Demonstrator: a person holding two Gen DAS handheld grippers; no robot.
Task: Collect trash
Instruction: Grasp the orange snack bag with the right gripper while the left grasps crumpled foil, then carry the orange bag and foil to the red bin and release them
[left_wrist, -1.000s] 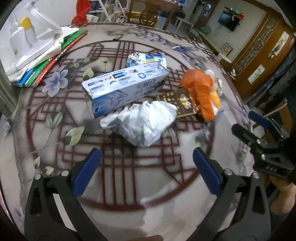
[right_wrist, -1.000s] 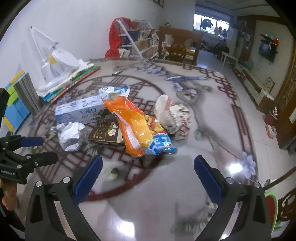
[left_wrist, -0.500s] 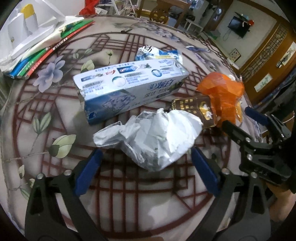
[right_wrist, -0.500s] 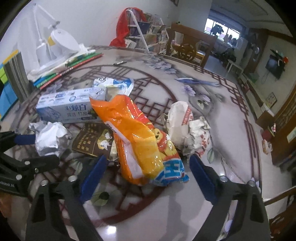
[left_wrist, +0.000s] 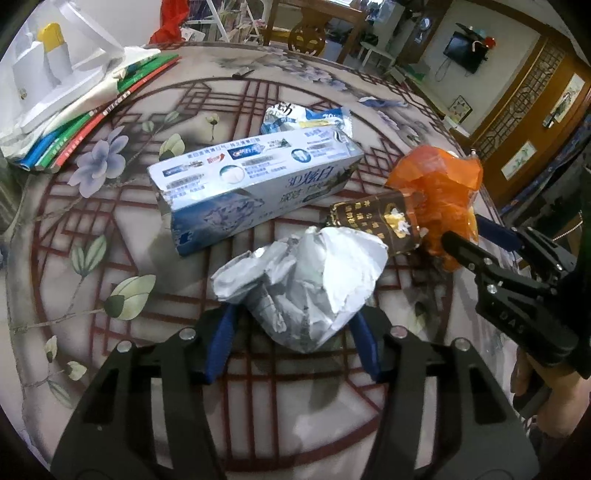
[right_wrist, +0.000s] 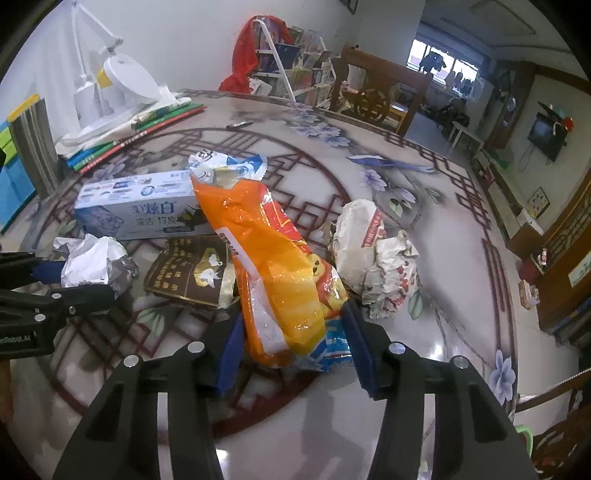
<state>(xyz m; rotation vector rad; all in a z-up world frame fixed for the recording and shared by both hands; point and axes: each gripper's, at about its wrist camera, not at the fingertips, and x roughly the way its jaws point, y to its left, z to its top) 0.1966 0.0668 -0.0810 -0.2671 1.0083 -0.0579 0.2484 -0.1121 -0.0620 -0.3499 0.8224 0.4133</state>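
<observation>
Trash lies on a patterned round table (left_wrist: 92, 369). My left gripper (left_wrist: 295, 332) has its blue pads closed against both sides of a crumpled white paper ball (left_wrist: 306, 280), also in the right wrist view (right_wrist: 92, 262). My right gripper (right_wrist: 291, 347) has its pads pressed on the near end of an orange snack bag (right_wrist: 273, 266), seen from the left wrist too (left_wrist: 439, 184). A blue-white toothpaste box (left_wrist: 255, 184), a dark brown packet (left_wrist: 373, 221), a blue-white wrapper (left_wrist: 306, 118) and crumpled printed paper (right_wrist: 373, 254) lie around.
Coloured books (left_wrist: 88, 122) and a white desk lamp (left_wrist: 55, 74) sit at the table's far left. A small dark object (right_wrist: 239, 126) lies further back. Wooden chairs (right_wrist: 376, 96) stand behind the table. The table edge runs near on the right (right_wrist: 517, 369).
Both grippers moved forward and closed: the left one came onto the paper ball, the right one onto the orange bag. Their jaws were wide open a second ago.
</observation>
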